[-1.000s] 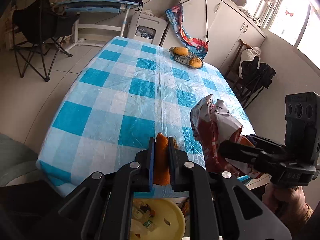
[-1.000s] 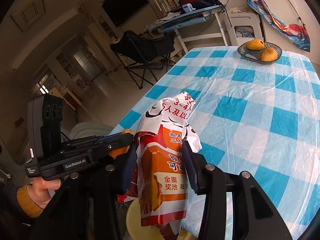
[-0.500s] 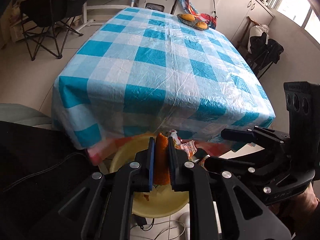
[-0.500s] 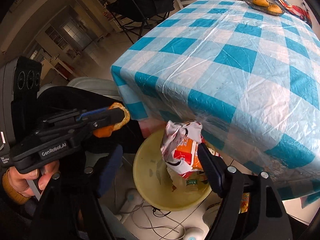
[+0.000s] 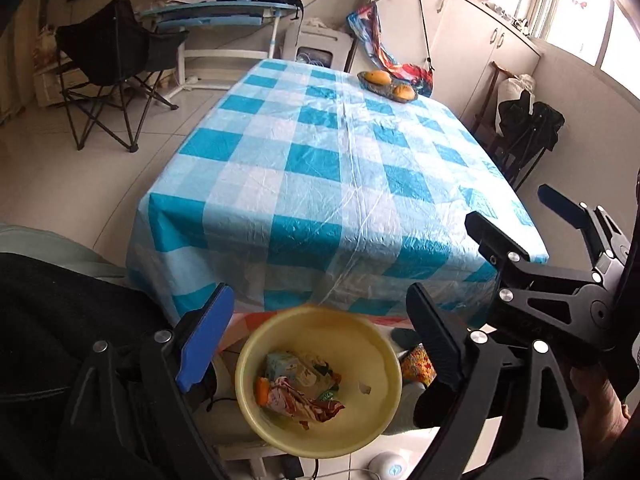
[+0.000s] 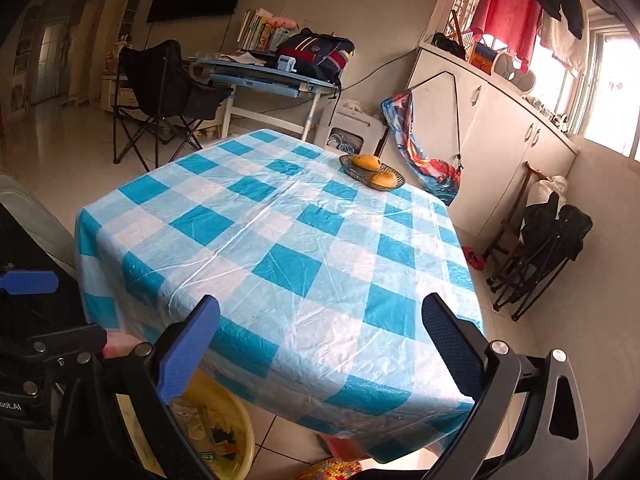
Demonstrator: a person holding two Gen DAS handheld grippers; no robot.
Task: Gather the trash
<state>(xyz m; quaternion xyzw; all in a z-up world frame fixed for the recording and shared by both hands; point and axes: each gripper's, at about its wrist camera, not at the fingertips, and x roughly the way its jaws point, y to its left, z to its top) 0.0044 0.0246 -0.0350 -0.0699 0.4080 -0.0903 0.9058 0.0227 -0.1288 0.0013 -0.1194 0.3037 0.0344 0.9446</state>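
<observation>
A yellow basin [image 5: 356, 346] stands on the floor below the near edge of the checked table [image 5: 320, 160]. In it lie an orange peel [image 5: 262, 394], a red and white snack wrapper [image 5: 304, 402] and other scraps. My left gripper [image 5: 320, 344] hangs right above the basin, its jaws opening, with nothing between them. My right gripper [image 6: 320, 350] points at the table top [image 6: 280, 240]; its jaws are opening too and hold nothing. It shows at the right of the left wrist view [image 5: 524, 220]. The basin [image 6: 248, 436] sits low left in the right wrist view.
A fruit basket [image 5: 386, 82] with two mangoes sits at the table's far end. A black folding chair [image 5: 108, 56] and a desk [image 5: 224, 16] stand beyond on the left, white cabinets [image 6: 500, 152] and folded chairs [image 6: 548, 240] on the right. Cables run under the basin.
Both grippers have opened. The orange peel left my left gripper and the wrapper left my right one; both now lie in the basin. The right wrist view swung up toward the table.
</observation>
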